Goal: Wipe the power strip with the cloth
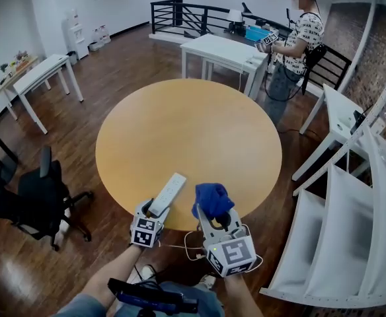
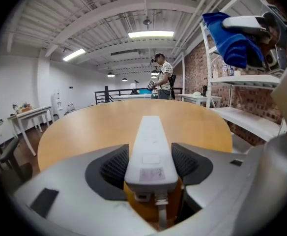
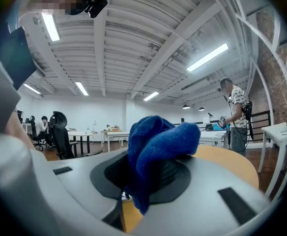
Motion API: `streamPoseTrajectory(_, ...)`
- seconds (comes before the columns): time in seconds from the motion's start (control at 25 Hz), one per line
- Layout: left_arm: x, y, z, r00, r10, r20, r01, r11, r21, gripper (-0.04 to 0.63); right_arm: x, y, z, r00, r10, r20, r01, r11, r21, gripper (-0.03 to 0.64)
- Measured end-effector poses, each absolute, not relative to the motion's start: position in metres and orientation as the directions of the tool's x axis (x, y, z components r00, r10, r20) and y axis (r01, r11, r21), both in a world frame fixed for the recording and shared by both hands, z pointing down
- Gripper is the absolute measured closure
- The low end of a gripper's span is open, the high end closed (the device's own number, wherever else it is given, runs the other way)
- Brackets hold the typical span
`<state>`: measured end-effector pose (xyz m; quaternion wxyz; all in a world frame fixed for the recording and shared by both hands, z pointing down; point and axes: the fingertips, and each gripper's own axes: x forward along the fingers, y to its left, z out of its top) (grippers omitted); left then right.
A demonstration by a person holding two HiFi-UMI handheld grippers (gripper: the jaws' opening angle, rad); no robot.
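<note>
In the head view, my left gripper [image 1: 156, 211] is clamped on the white power strip [image 1: 168, 193] over the round counter's [image 1: 186, 124] near edge, and my right gripper [image 1: 214, 214] beside it pinches the blue cloth [image 1: 211, 199]. My left gripper view shows the strip's cord end wedged between the jaws. My right gripper view shows the cloth bunched between its jaws.

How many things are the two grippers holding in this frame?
2. The power strip is clamped in the left gripper, at the table's near edge. The cloth is bunched in the right gripper, just beside it. Nothing else is held.
</note>
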<state>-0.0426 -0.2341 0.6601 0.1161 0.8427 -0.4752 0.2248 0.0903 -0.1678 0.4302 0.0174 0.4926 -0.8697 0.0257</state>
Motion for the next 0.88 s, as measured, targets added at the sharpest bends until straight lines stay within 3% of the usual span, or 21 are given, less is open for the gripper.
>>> streamPoseTrajectory(0.2,-0.047,-0.237,0.644,0.456,-0.764,0.456,-0.854,-0.520,-0.018,0.313,0.080,-0.167,0.429,-0.539,-0.841,0.050,-0.842,0.538,-0.034,0.534)
streamPoseTrajectory(0.36,-0.053,-0.243,0.593,0.476,-0.811,0.340,-0.860,-0.510,-0.012,0.319,0.074,-0.169,0.423,-0.552,-0.834,0.031,-0.834,0.550,-0.045,0.534)
streamPoseTrajectory(0.48,-0.047,-0.242,0.541,0.547,-0.803,0.236,-0.826,-0.563,-0.001,0.423,0.069,-0.174,0.416,-0.561,-0.828,0.014,-0.828,0.560,-0.042,0.534)
streamPoseTrajectory(0.56,-0.043,-0.236,0.502,0.598,-0.786,0.159,-0.795,-0.606,-0.002,0.433,0.065,-0.177,0.410,-0.570,-0.821,-0.002,-0.821,0.570,-0.036,0.535)
streamPoseTrajectory(0.68,-0.040,-0.223,0.449,0.633,-0.773,0.051,-0.773,-0.634,-0.019,0.504,0.059,-0.179,0.399,-0.587,-0.809,-0.030,-0.809,0.587,-0.018,0.535)
streamPoseTrajectory(0.88,-0.035,-0.198,0.396,0.661,-0.750,-0.038,-0.750,-0.656,-0.088,0.566,0.049,-0.178,0.382,-0.607,-0.791,-0.080,-0.794,0.608,0.005,0.535)
